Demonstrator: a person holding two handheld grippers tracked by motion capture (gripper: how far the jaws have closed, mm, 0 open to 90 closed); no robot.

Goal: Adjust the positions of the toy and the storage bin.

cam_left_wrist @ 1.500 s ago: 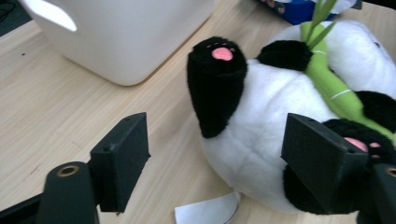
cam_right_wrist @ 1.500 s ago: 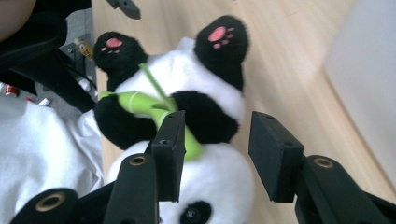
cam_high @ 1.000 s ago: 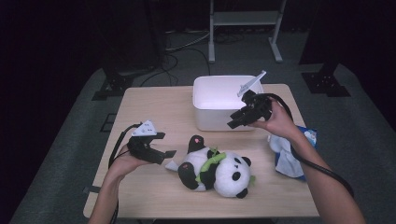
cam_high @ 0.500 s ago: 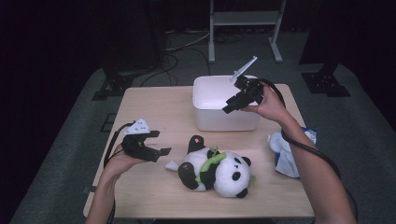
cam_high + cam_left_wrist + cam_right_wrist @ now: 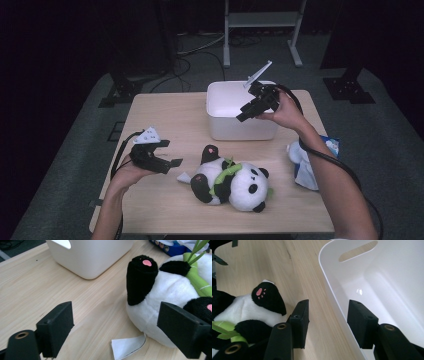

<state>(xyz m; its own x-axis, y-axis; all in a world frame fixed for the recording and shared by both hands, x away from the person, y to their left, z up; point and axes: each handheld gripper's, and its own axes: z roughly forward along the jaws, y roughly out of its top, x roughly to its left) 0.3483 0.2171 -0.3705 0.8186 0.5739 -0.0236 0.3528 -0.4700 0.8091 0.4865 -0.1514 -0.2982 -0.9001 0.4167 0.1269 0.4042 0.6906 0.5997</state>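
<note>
Looked barely started, honestly. Found the fluffy black-and-white plush panda [image 5: 230,182] with the green fabric bamboo sprig [image 5: 222,177] lying on its side on the pale wooden worktop [image 5: 165,115], just in front of the white rectangular plastic bin [image 5: 240,130] and not in it. Saw nothing in the bin in the right gripper view, at least in the part on show. Caught the left gripper [image 5: 171,153] hovering just beside the panda's bottom end, fingers [image 5: 58,327] spread wide and just opened a bit further, nothing between them, only aimed at a black leg and the white paper label [image 5: 127,346] poking out from under the toy. Spotted the right gripper [image 5: 243,112] up over the bin's front rim, fingers released too, rim lined up in the gap but not pinched as far as visible. So, going by that: grab, lift and drop into the bin all left to do. Couldn't read the label, face-down or blank. Couldn't make out the crumpled blue-and-white packet thing [image 5: 310,160] at the worktop's right edge either, half covered by the right forearm. Lost the panda's head behind the black finger in the left gripper view, plus the bin's far end cut off in the right one.
</note>
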